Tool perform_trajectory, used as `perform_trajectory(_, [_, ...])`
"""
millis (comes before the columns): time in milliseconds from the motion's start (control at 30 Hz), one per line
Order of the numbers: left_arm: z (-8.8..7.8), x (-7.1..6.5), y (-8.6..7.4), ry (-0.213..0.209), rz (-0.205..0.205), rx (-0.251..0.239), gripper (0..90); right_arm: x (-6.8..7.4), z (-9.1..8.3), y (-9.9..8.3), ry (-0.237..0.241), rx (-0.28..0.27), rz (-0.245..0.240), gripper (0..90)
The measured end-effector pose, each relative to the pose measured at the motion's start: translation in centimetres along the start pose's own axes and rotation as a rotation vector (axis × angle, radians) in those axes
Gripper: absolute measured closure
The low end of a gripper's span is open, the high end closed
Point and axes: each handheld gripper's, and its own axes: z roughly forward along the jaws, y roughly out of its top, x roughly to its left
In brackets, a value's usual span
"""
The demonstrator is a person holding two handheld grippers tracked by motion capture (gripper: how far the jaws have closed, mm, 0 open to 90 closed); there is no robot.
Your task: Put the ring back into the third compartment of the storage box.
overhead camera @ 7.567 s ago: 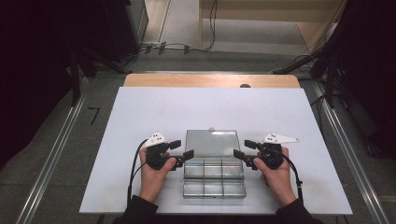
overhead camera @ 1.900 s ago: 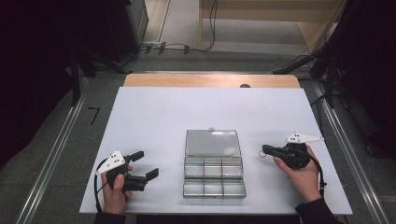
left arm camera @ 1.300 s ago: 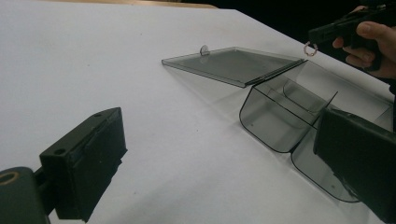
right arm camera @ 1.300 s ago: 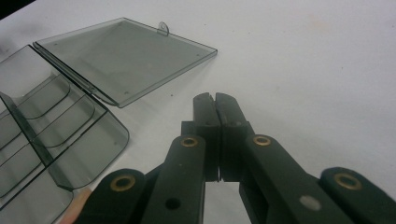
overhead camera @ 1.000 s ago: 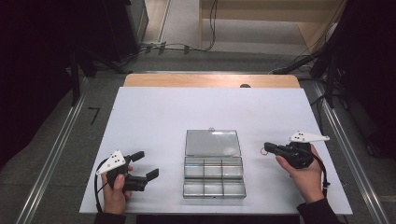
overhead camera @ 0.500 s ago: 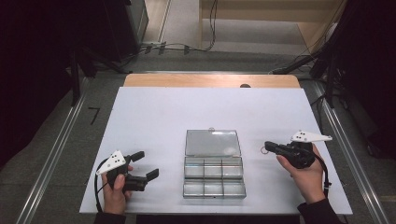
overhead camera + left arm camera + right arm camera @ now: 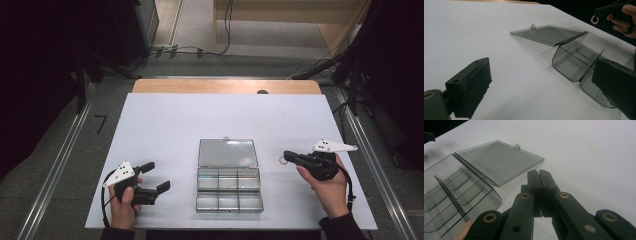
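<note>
A clear plastic compartment box (image 7: 229, 191) sits at the table's front middle, its lid (image 7: 227, 153) swung open and lying flat behind it. Its compartments look empty. My left gripper (image 7: 157, 176) rests at the front left, apart from the box, jaws wide open with nothing between them; in the left gripper view (image 7: 541, 82) it faces the box (image 7: 574, 62) and lid (image 7: 549, 33). My right gripper (image 7: 286, 156) is held right of the lid, shut, with a small bead ring (image 7: 283, 160) dangling from its tip (image 7: 594, 19). The right gripper view shows the jaws (image 7: 539, 173) pressed together, near the lid (image 7: 499, 160).
The white tabletop (image 7: 225, 115) has free room behind and beside the box. A wooden strip (image 7: 225, 86) runs along its far edge. Metal rails (image 7: 60, 160) flank the table on the floor, and cables (image 7: 190, 50) lie beyond it.
Several seconds ago both grippers were at the box's sides; since then they have drawn outward to left and right. Over the last second nothing has visibly moved.
</note>
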Motion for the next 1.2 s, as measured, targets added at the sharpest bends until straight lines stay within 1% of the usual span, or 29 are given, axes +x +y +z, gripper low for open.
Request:
perform_trajectory(233, [0.0, 0.0, 0.0, 0.0, 0.0, 0.001, 1.5, 0.3, 0.0, 0.1, 0.011, -0.004, -0.002, 87.0])
perform_trajectory(333, [0.0, 0.0, 0.0, 0.0, 0.001, 0.001, 1.5, 0.4, 0.1, 0.2, 0.016, -0.009, -0.01, 87.1])
perform_trajectory(400, [0.0, 0.0, 0.0, -0.001, 0.002, 0.002, 1.5, 0.6, 0.1, 0.2, 0.018, -0.01, -0.007, 87.0])
perform_trajectory(1200, [0.1, 0.0, 0.0, -0.003, 0.002, 0.001, 1.5, 2.4, 0.7, 0.6, 0.056, -0.007, -0.047, 87.1])
